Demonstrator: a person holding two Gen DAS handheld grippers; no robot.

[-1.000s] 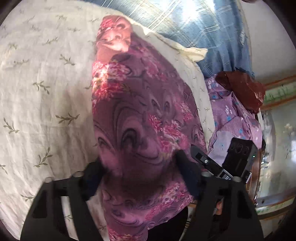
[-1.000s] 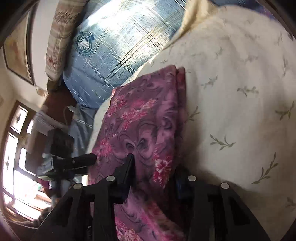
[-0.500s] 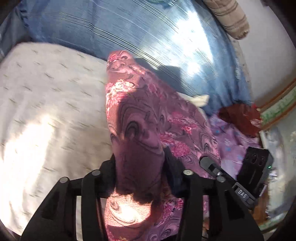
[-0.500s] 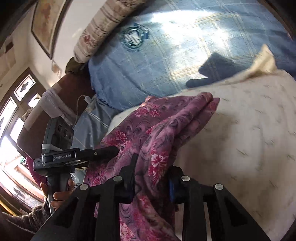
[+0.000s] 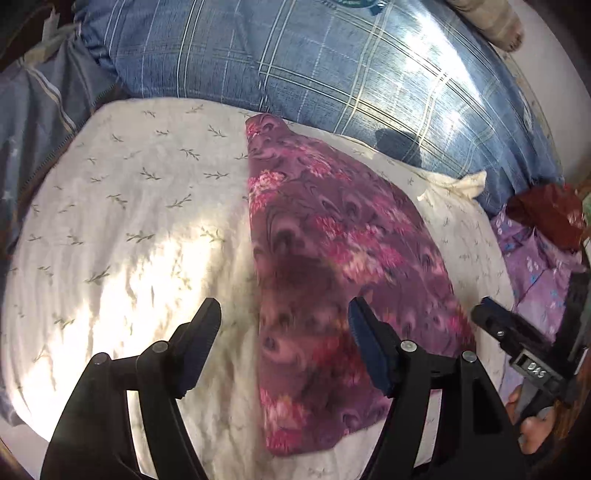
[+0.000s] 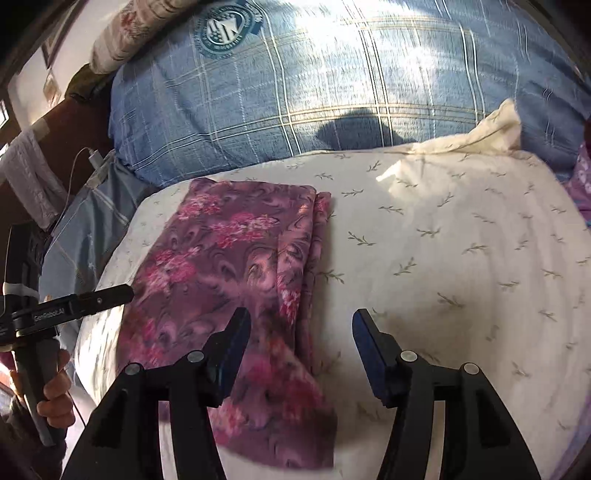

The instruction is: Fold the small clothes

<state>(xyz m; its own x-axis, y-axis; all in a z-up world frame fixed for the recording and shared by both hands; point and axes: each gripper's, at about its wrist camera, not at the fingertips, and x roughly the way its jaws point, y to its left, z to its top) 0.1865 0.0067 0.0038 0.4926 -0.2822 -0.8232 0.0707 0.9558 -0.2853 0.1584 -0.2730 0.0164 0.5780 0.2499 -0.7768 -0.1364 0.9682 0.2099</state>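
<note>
A purple floral garment [image 5: 332, 258] lies folded flat on a white cushion with leaf sprigs [image 5: 129, 221]. My left gripper [image 5: 284, 308] hovers above its near end. The jaws are opening, and the cloth lies below them with neither pad on it. In the right wrist view the same garment [image 6: 229, 280] sits on the left half of the cushion [image 6: 461, 258]. My right gripper [image 6: 301, 315] stands over the garment's right edge. Its jaws are also opening and grip nothing. A hand [image 6: 51, 395] holds the left gripper [image 6: 74, 302] at the left edge.
A big blue plaid pillow [image 6: 295, 92] lies behind the cushion, with a striped roll [image 6: 140, 29] above it. Lilac cloth with blue flowers [image 5: 532, 266] and a dark red bundle [image 5: 550, 214] lie to the right. A white charger cable [image 6: 92, 158] hangs at the left.
Both grippers were shut on the lifted garment. They have let go and drawn back, and the garment now lies flat on the cushion.
</note>
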